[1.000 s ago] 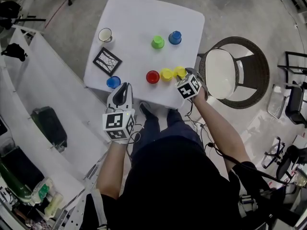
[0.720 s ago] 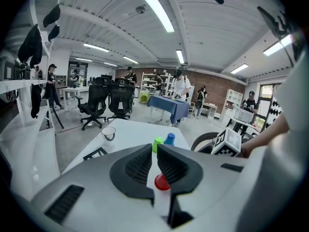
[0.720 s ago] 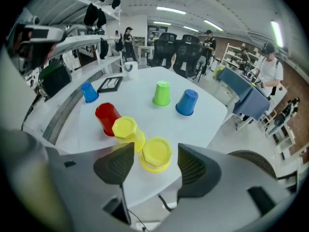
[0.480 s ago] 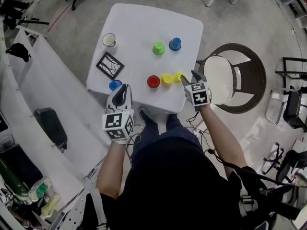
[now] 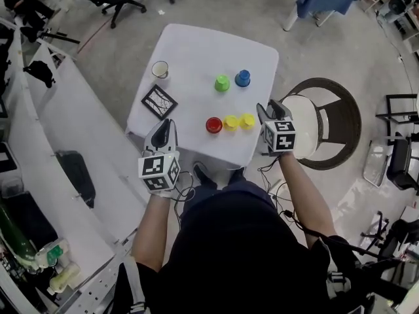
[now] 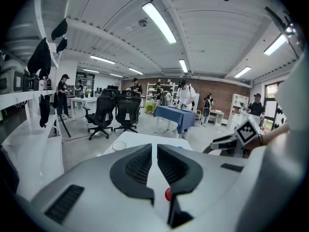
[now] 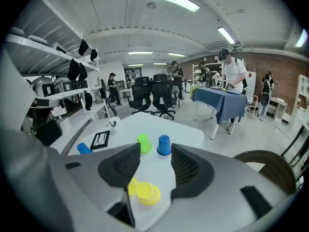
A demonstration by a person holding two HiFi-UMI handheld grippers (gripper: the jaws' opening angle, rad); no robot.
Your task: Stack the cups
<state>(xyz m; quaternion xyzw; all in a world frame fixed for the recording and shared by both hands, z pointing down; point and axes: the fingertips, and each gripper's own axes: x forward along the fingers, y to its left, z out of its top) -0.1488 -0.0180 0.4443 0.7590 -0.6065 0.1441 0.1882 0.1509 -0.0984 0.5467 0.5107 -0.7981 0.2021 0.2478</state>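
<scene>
Six small cups stand mouth-down on the white tabletop, none stacked yet. Take the red cup as the mark. A yellow cup sits just to its right and a second yellow cup just beyond that, the three making a row. The green cup and a blue cup stand side by side farther across from the red cup. Another blue cup stands well to the red cup's left.

The right claw hangs to the right of the red cup, past both yellow cups. Its jaws stand apart and have just been closing a little, with nothing between them. The left claw hangs to the red cup's near left, jaws drawn together to a slit and empty.

The cups look like thin moulded plastic: light, stiff and smooth, not fragile. Their walls taper, so a hard pinch could squirt one out of the pads. Hold one across the side wall, about mid-height, with a mild squeeze, and lower it straight over its neighbour.
</scene>
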